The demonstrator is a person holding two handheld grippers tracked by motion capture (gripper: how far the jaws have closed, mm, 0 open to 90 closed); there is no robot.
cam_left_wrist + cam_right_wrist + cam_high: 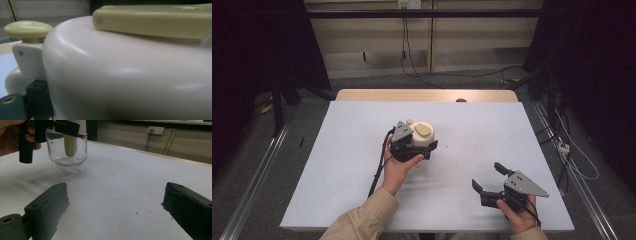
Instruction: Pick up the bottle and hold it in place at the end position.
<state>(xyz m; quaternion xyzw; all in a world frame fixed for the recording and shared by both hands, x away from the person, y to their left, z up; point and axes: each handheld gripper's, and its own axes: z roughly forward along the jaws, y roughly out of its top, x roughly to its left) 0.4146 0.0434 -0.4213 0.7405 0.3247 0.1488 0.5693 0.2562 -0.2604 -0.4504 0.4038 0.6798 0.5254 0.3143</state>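
Lidded glass jar (422,136), lifted, upright

- A white sheet (362,150) covers the table, with a strip of pale wood (427,95) showing along its far edge.
- The grey floor (257,165) lies around it, with metal rails (254,180) running down both sides.
- Beige wall panels (377,40) stand behind, with a socket (409,4) high up and black cables (407,50) hanging from it.
- Both far corners are dark.
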